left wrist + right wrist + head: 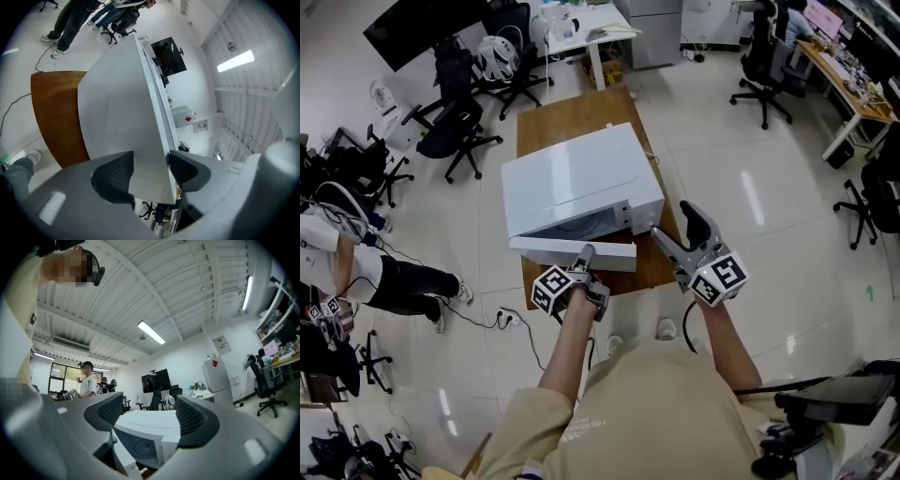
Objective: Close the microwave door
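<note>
A white microwave (577, 178) stands on a brown wooden table (572, 117), its door (553, 249) swung out across the front. My left gripper (585, 255) is shut on the door's free edge. In the left gripper view the white door panel (122, 108) runs between the two dark pads of the left gripper (151, 171), which touch it on both sides. My right gripper (680, 230) is open and holds nothing, raised just right of the microwave's front corner. In the right gripper view the right gripper (145, 413) frames the microwave (150, 427) and its round window, some way off.
Black office chairs (464, 127) stand left of and behind the table, and more stand by a desk (848, 89) at the far right. A person (356, 267) sits at the left. A cable and power strip (506, 319) lie on the floor near the table's corner.
</note>
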Available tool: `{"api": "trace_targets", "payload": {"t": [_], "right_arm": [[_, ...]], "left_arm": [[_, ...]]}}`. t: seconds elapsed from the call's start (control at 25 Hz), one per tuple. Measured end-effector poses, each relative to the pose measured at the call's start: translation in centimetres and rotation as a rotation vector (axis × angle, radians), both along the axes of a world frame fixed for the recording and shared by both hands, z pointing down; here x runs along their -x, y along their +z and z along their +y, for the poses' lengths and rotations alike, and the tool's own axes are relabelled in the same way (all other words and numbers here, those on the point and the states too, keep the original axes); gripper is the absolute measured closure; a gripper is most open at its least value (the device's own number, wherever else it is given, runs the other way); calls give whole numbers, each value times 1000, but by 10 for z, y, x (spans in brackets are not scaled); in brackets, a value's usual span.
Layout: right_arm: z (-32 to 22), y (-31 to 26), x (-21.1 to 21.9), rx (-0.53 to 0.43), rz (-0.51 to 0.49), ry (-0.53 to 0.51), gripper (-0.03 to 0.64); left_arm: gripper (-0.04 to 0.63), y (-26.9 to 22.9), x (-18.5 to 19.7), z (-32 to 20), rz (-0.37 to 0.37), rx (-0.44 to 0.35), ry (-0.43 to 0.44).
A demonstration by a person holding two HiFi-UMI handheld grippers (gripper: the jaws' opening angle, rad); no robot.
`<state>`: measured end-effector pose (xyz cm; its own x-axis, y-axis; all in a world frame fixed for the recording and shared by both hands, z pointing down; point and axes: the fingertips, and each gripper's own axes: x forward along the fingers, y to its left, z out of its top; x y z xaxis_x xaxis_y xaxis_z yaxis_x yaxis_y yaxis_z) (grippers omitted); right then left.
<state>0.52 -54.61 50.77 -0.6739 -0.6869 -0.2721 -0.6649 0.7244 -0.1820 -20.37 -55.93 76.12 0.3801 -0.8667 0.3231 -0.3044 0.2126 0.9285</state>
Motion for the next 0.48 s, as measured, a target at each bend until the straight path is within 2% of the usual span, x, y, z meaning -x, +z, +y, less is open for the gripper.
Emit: {"api": "trace_targets", "payload": {"t": [0.48], "right_arm": [[-9,-7,-16,9,47,62,285]], "left_arm": [[347,-7,7,-60,87,42,-97]]}}
